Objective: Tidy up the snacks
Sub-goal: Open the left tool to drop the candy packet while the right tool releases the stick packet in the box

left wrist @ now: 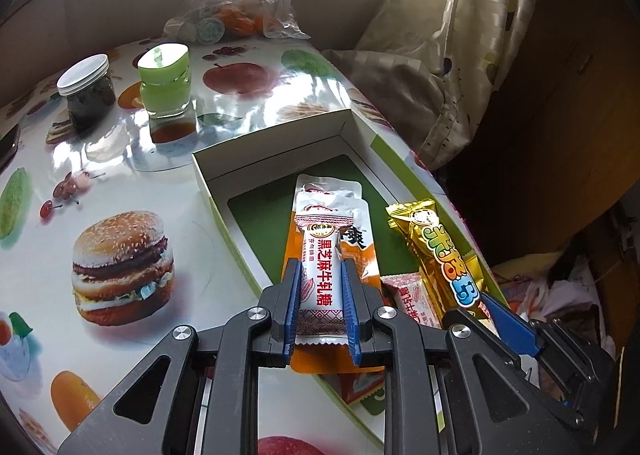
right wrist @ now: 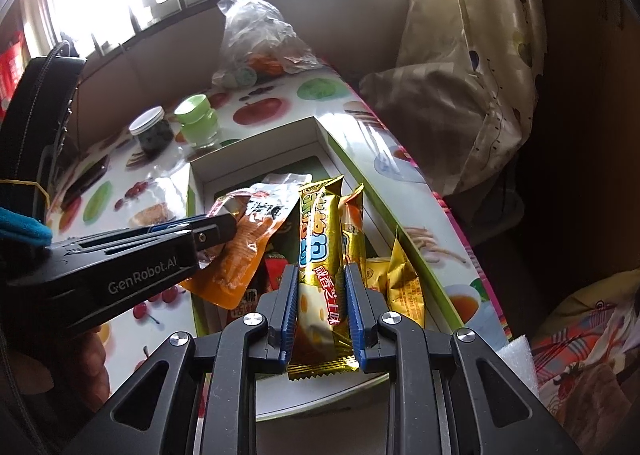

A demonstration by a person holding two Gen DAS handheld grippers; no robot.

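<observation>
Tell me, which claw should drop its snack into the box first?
Probably the right claw. Its gold snack bar hangs over the snacks already in the box. The left claw grips the white candy bar lower down, near the box's front edge.

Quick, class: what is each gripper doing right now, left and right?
Left gripper: closed on the white sesame nougat bar.
Right gripper: closed on the gold snack bar.
</observation>
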